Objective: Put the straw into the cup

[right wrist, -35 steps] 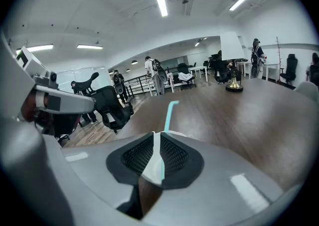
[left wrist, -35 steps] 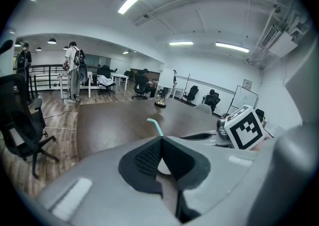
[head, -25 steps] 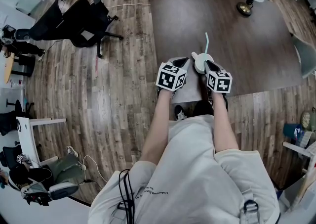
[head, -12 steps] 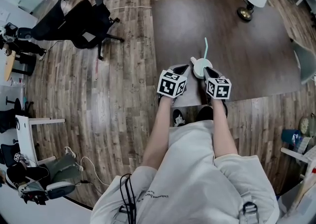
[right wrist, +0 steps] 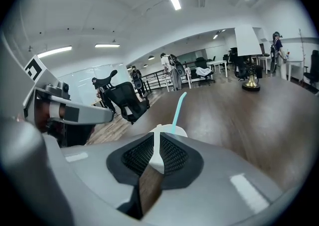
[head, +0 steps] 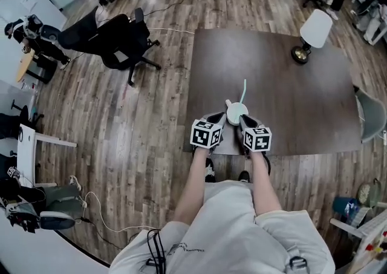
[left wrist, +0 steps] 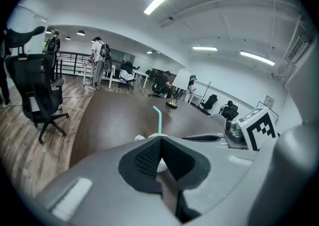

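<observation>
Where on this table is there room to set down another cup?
The table is bare across its middle, between the cup and the lamp at the far right corner, and along its far left. It is crowded only at the near edge, where the left gripper and right gripper flank the cup.

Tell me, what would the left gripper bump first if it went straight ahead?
Probably the white cup, sitting just beyond the left gripper and its shut tips, with the straw sticking up from it. Depth is hard to judge.
</observation>
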`<state>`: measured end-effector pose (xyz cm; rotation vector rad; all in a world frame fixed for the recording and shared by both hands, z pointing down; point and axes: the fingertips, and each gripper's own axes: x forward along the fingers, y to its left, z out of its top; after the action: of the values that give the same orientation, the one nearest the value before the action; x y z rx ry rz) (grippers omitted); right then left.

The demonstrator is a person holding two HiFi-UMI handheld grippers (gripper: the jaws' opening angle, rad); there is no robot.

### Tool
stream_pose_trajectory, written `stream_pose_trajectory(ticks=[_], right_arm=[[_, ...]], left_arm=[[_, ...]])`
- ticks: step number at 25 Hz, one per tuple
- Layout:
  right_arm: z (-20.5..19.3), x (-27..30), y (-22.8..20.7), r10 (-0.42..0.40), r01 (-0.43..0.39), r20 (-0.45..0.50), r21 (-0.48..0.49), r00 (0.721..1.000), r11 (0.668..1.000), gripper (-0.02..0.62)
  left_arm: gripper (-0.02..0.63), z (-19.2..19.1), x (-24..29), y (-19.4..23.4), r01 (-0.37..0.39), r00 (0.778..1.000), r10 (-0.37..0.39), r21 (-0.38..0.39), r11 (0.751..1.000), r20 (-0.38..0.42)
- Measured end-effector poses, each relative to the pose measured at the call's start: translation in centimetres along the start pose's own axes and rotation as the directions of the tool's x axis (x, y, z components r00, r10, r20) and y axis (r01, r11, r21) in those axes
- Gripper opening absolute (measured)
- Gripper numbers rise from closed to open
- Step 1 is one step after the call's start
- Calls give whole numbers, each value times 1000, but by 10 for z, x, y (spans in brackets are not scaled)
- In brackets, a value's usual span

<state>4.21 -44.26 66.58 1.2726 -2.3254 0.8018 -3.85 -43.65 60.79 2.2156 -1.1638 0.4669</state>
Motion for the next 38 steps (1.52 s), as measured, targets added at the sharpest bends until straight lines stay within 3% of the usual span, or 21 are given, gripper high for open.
stream_pose_trajectory(ticks=[13, 17, 25, 28, 38], right_arm=[[-16, -62, -35, 146, -146, -5, -7, 989, 989, 61], [-33, -70, -39, 184, -185, -35, -40, 982, 982, 60], [-54, -85, -44, 290, -296, -88, -66, 953, 953, 26], [-55, -89, -48, 290, -300, -103, -107, 952, 948, 26], [-56, -96, -38, 334, -343, -97, -104, 938, 933, 25]], left_arm=[[1, -23, 17, -88, -109, 992, 113, -74, 991, 50], [1, -39, 18, -94, -152, 986, 159, -112, 982, 53], [1, -52, 24, -120, -168, 982, 175, -100, 981, 69], [1, -57, 26, -126, -174, 981, 182, -103, 979, 71], [1, -65, 7, -117, -236, 965, 248, -133, 963, 81]])
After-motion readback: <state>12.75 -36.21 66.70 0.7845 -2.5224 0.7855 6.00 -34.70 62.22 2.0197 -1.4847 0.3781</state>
